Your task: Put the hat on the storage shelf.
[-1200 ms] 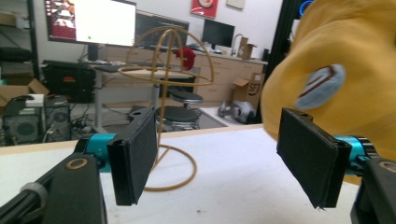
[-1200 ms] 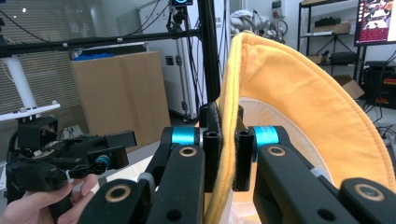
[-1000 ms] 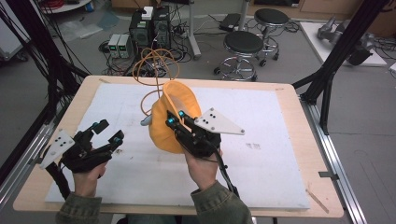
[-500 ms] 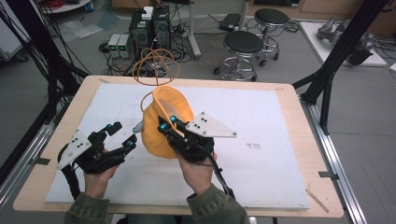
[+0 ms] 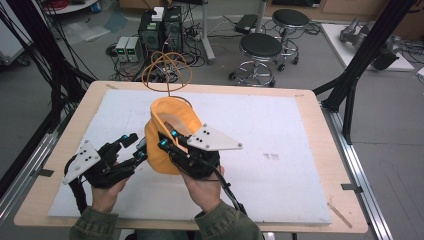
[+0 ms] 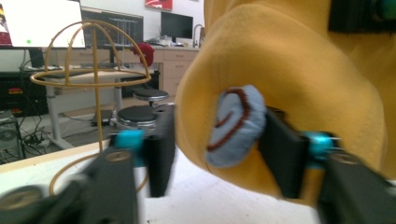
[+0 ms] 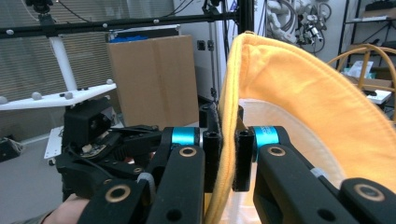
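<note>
While held off the white table mat (image 5: 280, 150):
Right gripper (image 7: 226, 158): clamped on yellow fleece hat (image 5: 167, 135) brim.
Left gripper (image 6: 215, 140): jaws apart, flanking blue patch (image 6: 236, 123); contact unclear.
Hat crown: cropped.

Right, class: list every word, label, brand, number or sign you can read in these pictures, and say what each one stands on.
No text can be read.
Yellow hat: its blue patch bears a brown swirl, no letters.
White screen in the left gripper view: a green dot, nothing legible.
Cardboard box in the right gripper view: plain.
Table sheet: small grey marks, too small to read.
</note>
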The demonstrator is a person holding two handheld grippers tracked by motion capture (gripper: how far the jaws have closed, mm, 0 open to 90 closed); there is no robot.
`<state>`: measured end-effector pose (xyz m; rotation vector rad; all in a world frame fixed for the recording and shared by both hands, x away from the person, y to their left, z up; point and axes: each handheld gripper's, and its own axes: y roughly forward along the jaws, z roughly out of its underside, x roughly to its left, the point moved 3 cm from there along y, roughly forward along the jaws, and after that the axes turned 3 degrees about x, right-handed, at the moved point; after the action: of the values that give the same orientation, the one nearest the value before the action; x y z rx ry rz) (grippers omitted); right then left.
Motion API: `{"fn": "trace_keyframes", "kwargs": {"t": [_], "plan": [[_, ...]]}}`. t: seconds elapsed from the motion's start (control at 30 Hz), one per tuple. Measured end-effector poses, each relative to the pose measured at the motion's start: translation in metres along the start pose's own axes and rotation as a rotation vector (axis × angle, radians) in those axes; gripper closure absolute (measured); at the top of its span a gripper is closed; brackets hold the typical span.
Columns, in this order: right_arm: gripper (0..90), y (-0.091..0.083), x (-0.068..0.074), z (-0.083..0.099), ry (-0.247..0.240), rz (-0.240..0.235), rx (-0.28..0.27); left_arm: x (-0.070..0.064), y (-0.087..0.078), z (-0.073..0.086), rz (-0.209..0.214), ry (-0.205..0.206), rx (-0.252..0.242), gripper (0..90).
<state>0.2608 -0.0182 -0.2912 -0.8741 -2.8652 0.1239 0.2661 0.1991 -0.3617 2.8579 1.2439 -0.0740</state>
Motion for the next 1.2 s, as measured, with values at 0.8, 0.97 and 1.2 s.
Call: {"fn": "trace_keyframes", "kwargs": {"t": [0.8,0.97,1.2], "plan": [[79.2,-0.007,-0.016,0.0,0.019,0.048,0.007,0.004,-0.005,-0.008,0.041,-0.001,-0.011,83.5],[76.2,-0.01,-0.026,-0.002,0.061,0.061,-0.003,0.004,0.0,-0.015,0.045,-0.002,-0.021,83.5],[69.6,-0.015,-0.037,-0.002,0.102,0.094,-0.006,0.003,0.008,-0.021,0.003,0.0,-0.045,83.9]]}}
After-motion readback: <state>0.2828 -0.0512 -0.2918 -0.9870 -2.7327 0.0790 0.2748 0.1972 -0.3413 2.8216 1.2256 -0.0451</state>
